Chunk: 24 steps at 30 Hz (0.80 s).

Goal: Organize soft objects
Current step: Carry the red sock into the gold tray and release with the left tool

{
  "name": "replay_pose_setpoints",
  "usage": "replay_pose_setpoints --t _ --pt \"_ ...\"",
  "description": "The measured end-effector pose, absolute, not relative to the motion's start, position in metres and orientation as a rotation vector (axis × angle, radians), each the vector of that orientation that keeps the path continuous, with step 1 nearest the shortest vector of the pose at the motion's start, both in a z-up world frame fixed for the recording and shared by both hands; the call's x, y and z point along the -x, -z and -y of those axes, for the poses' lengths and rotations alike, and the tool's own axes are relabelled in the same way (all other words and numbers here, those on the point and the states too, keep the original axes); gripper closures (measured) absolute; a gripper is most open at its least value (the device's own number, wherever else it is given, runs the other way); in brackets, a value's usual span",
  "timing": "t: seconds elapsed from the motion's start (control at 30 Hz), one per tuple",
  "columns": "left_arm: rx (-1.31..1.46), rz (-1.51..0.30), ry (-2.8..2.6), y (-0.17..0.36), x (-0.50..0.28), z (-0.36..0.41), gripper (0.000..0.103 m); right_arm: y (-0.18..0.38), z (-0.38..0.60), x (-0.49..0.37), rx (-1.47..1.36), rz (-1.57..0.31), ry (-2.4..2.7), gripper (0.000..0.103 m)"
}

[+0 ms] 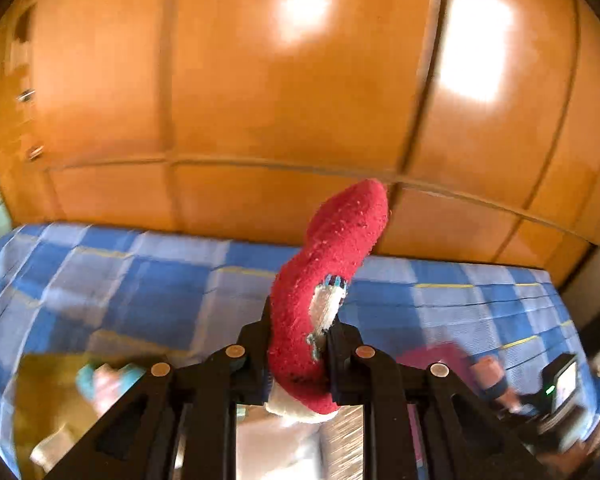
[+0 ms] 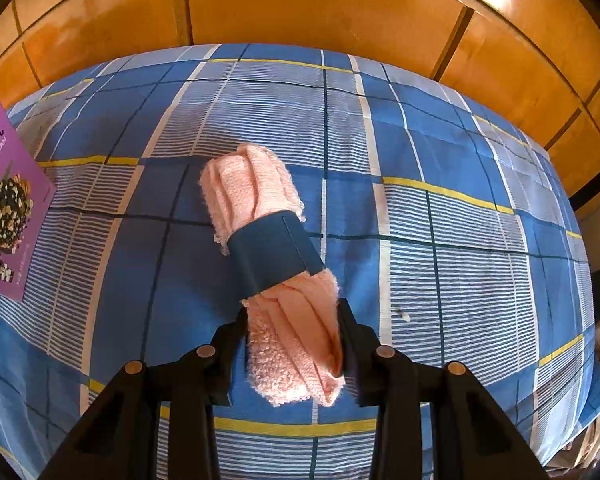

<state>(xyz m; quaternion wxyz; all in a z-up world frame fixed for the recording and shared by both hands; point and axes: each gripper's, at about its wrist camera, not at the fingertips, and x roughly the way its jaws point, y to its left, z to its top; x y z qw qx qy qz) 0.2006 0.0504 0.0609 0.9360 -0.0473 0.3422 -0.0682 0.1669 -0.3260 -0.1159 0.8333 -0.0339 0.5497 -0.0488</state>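
My left gripper is shut on a red sock with a white and teal patch. The sock curls upward in the air above the blue checked bedsheet. In the right wrist view my right gripper is shut on the near end of a rolled pink towel wrapped in a dark blue paper band. The roll points away from me over the bedsheet. In the left wrist view, the other gripper with the pink roll shows blurred at lower right.
A purple printed box lies at the left edge of the bed. An orange wooden wardrobe stands behind the bed. A yellowish box with teal and pink soft items sits blurred at lower left in the left wrist view.
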Motion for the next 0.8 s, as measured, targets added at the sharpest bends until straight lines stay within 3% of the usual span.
replay_pose_setpoints --t 0.43,0.8 --pt "0.260 -0.704 -0.075 0.013 -0.048 -0.185 0.083 0.116 0.316 -0.163 0.166 -1.142 0.118 0.066" --pt "0.425 -0.802 -0.291 0.068 -0.001 -0.260 0.082 0.116 0.307 -0.158 0.216 -1.128 0.138 0.066"
